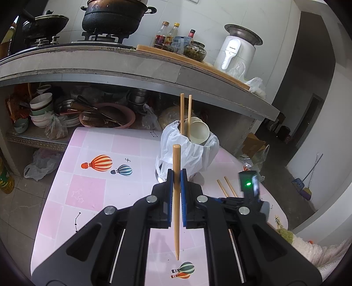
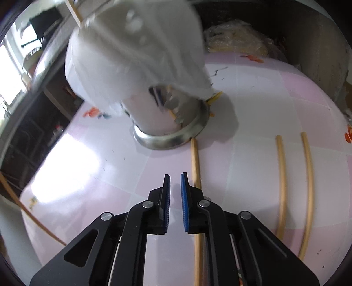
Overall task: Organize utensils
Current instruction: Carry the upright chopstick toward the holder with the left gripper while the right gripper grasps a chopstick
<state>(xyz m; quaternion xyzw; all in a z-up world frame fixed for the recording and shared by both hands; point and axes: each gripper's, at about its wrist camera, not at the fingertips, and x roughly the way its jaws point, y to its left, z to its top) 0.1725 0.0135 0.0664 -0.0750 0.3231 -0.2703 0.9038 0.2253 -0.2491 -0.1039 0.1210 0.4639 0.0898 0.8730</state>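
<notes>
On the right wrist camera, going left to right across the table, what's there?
Holder wrapped in a white bag → chopstick running under the right gripper → second loose chopstick → third loose chopstick.

Black pot (image 1: 114, 16) on stove — white appliance (image 1: 235, 51), jar (image 1: 195, 51) nearby.

matt wooden chopstick (image 1: 176, 198), glossy pink table (image 1: 88, 191), shiny metal holder (image 2: 169, 136), crinkled plastic bag (image 1: 187, 151).
</notes>
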